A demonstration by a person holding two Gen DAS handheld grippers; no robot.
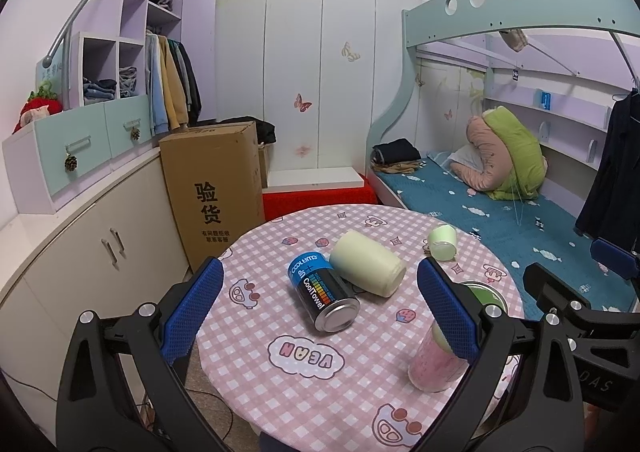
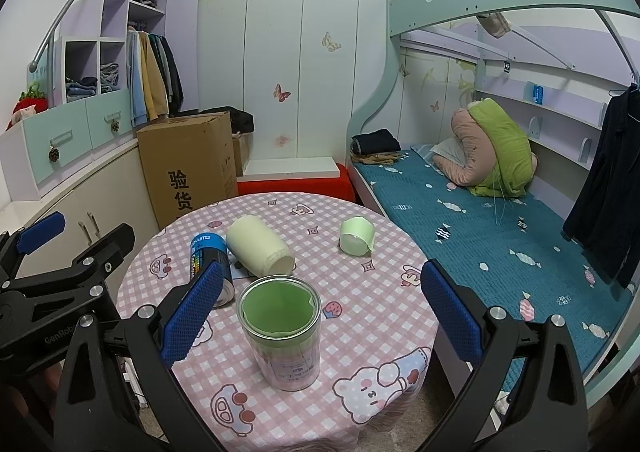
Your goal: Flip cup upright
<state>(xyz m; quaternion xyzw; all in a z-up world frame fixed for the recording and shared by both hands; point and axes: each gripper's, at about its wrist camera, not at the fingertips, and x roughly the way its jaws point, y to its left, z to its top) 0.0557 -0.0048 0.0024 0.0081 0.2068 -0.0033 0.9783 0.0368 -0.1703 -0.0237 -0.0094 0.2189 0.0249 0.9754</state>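
Observation:
A small green cup (image 2: 357, 235) lies on its side at the far right of the round table (image 2: 360, 316), mouth toward me; it also shows in the left wrist view (image 1: 442, 242). A larger cream cup (image 1: 368, 270) lies on its side mid-table, touching a black and blue can (image 1: 324, 294); both also show in the right wrist view, the cream cup (image 2: 260, 246) beside the can (image 2: 210, 252). My left gripper (image 1: 320, 316) is open, near the can. My right gripper (image 2: 320, 316) is open, with an upright clear jar (image 2: 282, 332) between its fingers, untouched.
The clear jar with green lining also stands near the right edge in the left wrist view (image 1: 444, 356). A cardboard box (image 1: 212, 188) and cabinets (image 1: 80, 252) stand left of the table, a bed (image 2: 500, 252) to the right.

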